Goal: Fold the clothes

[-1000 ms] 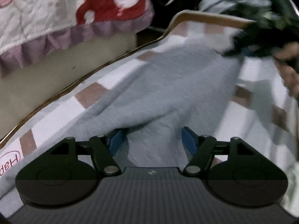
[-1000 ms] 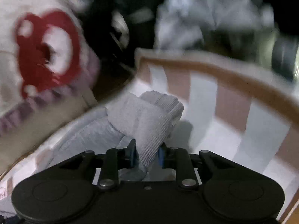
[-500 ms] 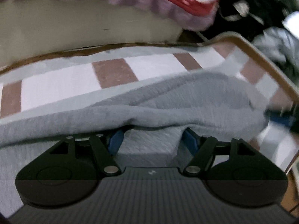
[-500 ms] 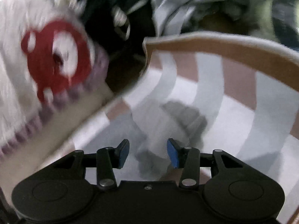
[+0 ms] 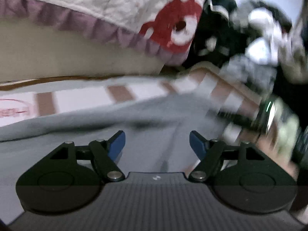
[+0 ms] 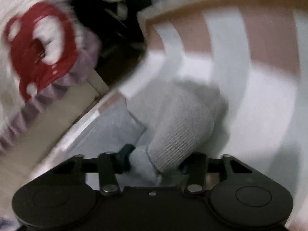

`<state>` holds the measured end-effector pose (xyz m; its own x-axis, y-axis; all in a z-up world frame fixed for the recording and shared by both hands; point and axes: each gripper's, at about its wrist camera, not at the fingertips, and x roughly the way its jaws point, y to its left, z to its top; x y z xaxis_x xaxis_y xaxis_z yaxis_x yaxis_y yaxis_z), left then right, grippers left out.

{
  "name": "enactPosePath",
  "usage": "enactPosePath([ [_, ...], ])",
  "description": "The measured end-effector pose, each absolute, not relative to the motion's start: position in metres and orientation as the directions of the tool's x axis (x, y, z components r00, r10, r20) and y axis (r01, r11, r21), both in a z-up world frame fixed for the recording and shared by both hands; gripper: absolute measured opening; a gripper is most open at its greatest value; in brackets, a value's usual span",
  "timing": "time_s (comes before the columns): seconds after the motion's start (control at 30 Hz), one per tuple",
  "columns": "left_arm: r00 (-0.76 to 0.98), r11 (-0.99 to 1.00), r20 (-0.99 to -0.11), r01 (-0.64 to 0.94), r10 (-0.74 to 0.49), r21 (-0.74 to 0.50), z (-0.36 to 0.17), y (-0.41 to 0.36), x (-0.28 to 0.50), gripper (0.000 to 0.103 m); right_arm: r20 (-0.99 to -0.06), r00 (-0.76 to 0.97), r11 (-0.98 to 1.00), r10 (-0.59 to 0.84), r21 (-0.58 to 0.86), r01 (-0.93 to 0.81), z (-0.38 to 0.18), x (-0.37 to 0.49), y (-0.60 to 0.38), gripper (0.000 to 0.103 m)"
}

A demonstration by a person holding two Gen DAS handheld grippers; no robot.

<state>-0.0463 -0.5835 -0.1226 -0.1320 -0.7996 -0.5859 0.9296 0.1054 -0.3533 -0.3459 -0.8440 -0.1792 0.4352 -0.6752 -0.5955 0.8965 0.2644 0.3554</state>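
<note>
one grey garment [image 5: 150, 119] lies on one checked cloth [image 5: 80, 98]; left gripper [image 5: 157, 144] is spread above it, right gripper [image 6: 156, 159] is spread around its ribbed cuff [image 6: 179, 134].

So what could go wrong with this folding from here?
The right gripper has its fingers spread around the grey garment's ribbed cuff; whether it grips is unclear, so the cuff could slip free. The left gripper is open above the cloth, holding nothing, so the spread part may bunch. The garment lies near the striped mat's edge and might slide off.
</note>
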Motion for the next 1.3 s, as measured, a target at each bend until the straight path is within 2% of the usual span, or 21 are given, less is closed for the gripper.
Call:
enactPosePath([
  [0.07,-0.051,0.141,-0.667,0.963,-0.744,-0.231,-0.135,-0.575,-0.045,0.073,-0.534,0.415,0.312,-0.737,0.276,0.909,-0.164,-0.344,-0.834,0.029],
  [0.13,0.065,0.225,-0.714,0.965,-0.698,-0.132,-0.148,-0.569,-0.035,0.071,-0.496,0.4,0.305,-0.77,0.264,0.915,-0.148,-0.344,-0.831,0.029],
  [0.17,0.081,0.258,-0.714,0.956,-0.696,-0.143,-0.148,-0.565,-0.028,0.069,-0.495,0.396,0.299,-0.774,0.266,0.916,-0.145,-0.342,-0.833,0.029],
  [0.27,0.13,0.356,-0.715,0.918,-0.687,-0.175,-0.146,-0.553,-0.007,0.058,-0.575,0.324,0.263,-0.751,0.189,0.946,-0.159,-0.331,-0.843,0.032],
  [0.3,0.146,0.387,-0.716,0.903,-0.682,-0.185,-0.145,-0.548,0.0,0.049,-0.611,0.293,0.247,-0.736,0.161,0.956,-0.166,-0.33,-0.845,0.037],
  [0.37,0.178,0.449,-0.719,0.87,-0.672,-0.205,-0.144,-0.54,0.014,0.046,-0.653,0.273,0.215,-0.706,0.17,0.962,-0.172,-0.335,-0.85,0.043],
  [0.47,0.223,0.536,-0.723,0.811,-0.653,-0.234,-0.142,-0.527,0.034,0.046,-0.693,0.255,0.129,-0.674,0.229,0.965,-0.16,-0.351,-0.851,0.063],
  [0.5,0.238,0.564,-0.725,0.789,-0.646,-0.243,-0.142,-0.523,0.041,0.048,-0.71,0.234,0.093,-0.664,0.232,0.968,-0.156,-0.354,-0.848,0.066],
  [0.57,0.266,0.617,-0.73,0.742,-0.63,-0.261,-0.14,-0.515,0.055,0.053,-0.749,0.203,0.031,-0.631,0.237,0.971,-0.149,-0.362,-0.841,0.066],
  [0.63,0.294,0.669,-0.745,0.695,-0.599,-0.264,-0.14,-0.501,0.069,0.066,-0.757,0.223,0.023,-0.614,0.266,0.964,-0.144,-0.362,-0.833,0.066],
  [0.8,0.347,0.79,-0.857,0.604,-0.38,-0.106,-0.142,-0.415,0.105,0.068,-0.762,0.288,0.042,-0.58,0.325,0.945,-0.135,-0.355,-0.816,0.066],
  [0.83,0.373,0.803,-0.871,0.595,-0.318,-0.038,-0.145,-0.401,0.112,0.068,-0.764,0.294,0.049,-0.574,0.327,0.944,-0.134,-0.351,-0.815,0.066],
  [0.87,0.43,0.798,-0.872,0.597,-0.233,0.081,-0.15,-0.393,0.118,0.068,-0.767,0.3,0.055,-0.567,0.328,0.943,-0.134,-0.347,-0.813,0.066],
  [0.9,0.475,0.793,-0.86,0.589,-0.184,0.155,-0.155,-0.382,0.126,0.073,-0.769,0.303,0.057,-0.563,0.329,0.943,-0.134,-0.345,-0.812,0.067],
  [0.93,0.505,0.802,-0.842,0.574,-0.188,0.164,-0.158,-0.369,0.137,0.088,-0.771,0.302,0.055,-0.561,0.33,0.943,-0.135,-0.345,-0.812,0.067],
  [0.97,0.527,0.825,-0.829,0.542,-0.186,0.159,-0.16,-0.356,0.148,0.087,-0.773,0.302,0.053,-0.558,0.33,0.943,-0.136,-0.345,-0.812,0.067],
  [1.0,0.539,0.864,-0.824,0.486,-0.176,0.133,-0.162,-0.344,0.161,0.092,-0.774,0.299,0.033,-0.558,0.339,0.94,-0.137,-0.349,-0.813,0.067],
  [1.07,0.538,0.931,-0.827,0.362,-0.163,0.052,-0.161,-0.324,0.181,0.087,-0.778,0.291,-0.028,-0.557,0.368,0.929,-0.14,-0.363,-0.814,0.067],
  [1.13,0.532,0.942,-0.822,0.334,-0.204,-0.018,-0.153,-0.328,0.181,0.07,-0.781,0.283,-0.089,-0.557,0.395,0.914,-0.144,-0.377,-0.816,0.067],
  [1.3,0.395,0.758,-0.744,0.613,-0.54,-0.224,-0.125,-0.399,0.109,0.07,-0.752,0.375,-0.163,-0.542,0.532,0.831,-0.166,-0.396,-0.828,0.067],
])
